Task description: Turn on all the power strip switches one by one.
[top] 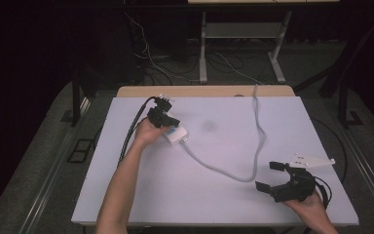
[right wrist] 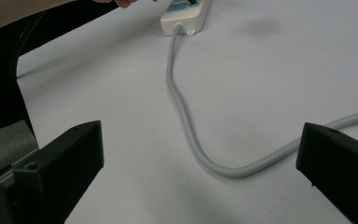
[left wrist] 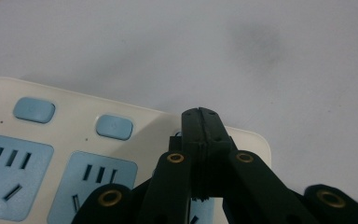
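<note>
The worktop (top: 233,195) is a large white board that takes the middle of the high view, and behind it, at the upper edge, a strip of light wood (top: 204,91) shows. On the board lies a grey cable (top: 260,131). It comes down from the upper middle of the frame, makes a deep loop at the lower right of centre, and then climbs to the left until it enters the power strip (top: 175,134).

This power strip is white with pale blue sockets and pale blue buttons, and it lies left of centre in the high view, flat on the worktop. In the right gripper view it sits at the top middle of the frame (right wrist: 186,14), with the cable (right wrist: 186,126) running down from it and bending to the right.

The left tongs (top: 171,123) are over the power strip, held from the left by a hand (top: 148,131). In the left gripper view the left tongs (left wrist: 200,114) are closed, the two black tips pressed together with nothing between them, and they point at the upper right corner of the power strip (left wrist: 74,121).

The right tongs (top: 268,176) rest at the lower right of the high view, well apart from the power strip, wide open and empty, near the loop of the cable.
</note>
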